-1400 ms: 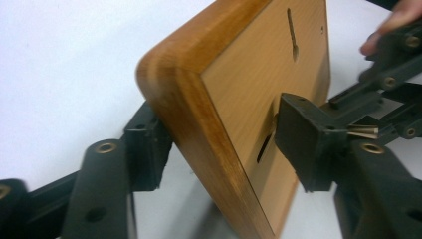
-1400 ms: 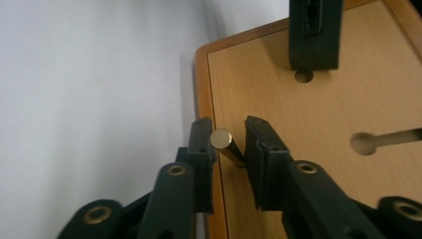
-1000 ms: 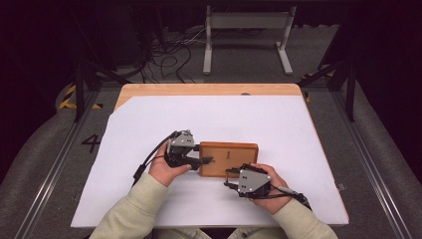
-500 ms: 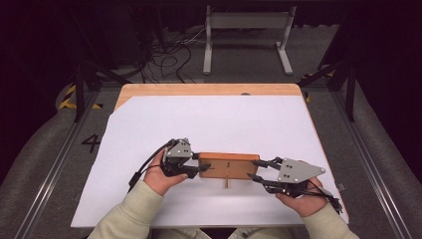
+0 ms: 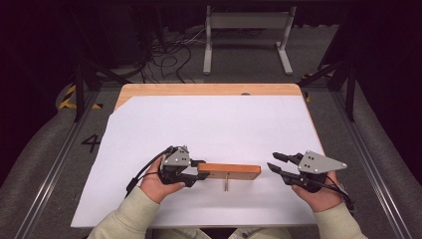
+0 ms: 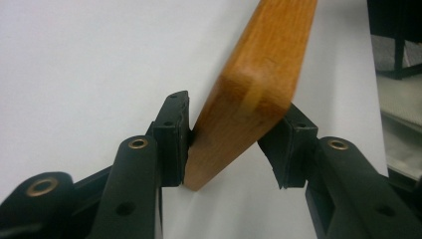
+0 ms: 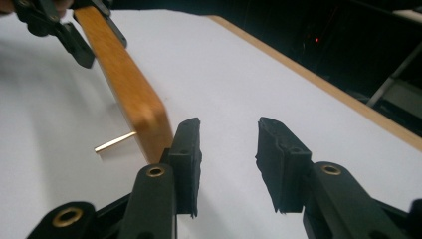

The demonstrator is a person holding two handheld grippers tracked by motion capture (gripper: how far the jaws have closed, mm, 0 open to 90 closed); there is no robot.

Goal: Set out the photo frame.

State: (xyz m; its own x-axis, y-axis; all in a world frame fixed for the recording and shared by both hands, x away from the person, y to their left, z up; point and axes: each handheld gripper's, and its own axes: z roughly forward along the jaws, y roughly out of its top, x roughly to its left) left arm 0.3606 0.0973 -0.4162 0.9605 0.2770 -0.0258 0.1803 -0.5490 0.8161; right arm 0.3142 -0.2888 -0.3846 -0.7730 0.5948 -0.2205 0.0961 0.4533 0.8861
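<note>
A small wooden board (image 5: 229, 171) stands on its long edge on the white sheet (image 5: 209, 119), seen edge-on from above. A thin brass pin (image 5: 226, 184) sticks out of its near face. My left gripper (image 5: 198, 170) is shut on the board's left end. In the left gripper view the board (image 6: 254, 74) sits tilted between the two pads (image 6: 171, 134). My right gripper (image 5: 275, 163) is open, a short way off the board's right end. In the right gripper view the board (image 7: 124, 84) and pin (image 7: 115, 142) lie left of the empty jaws of my right gripper (image 7: 226, 154).
The white sheet covers most of a wooden table, whose bare far edge (image 5: 199, 89) shows. Beyond it are a metal stand (image 5: 246, 35) and loose cables (image 5: 169, 50) on the floor. Rails run along both sides of the table.
The board went from lying flat to standing on its edge. My right gripper, at the board's right end half a second ago, has drawn back to the right and stands open.
</note>
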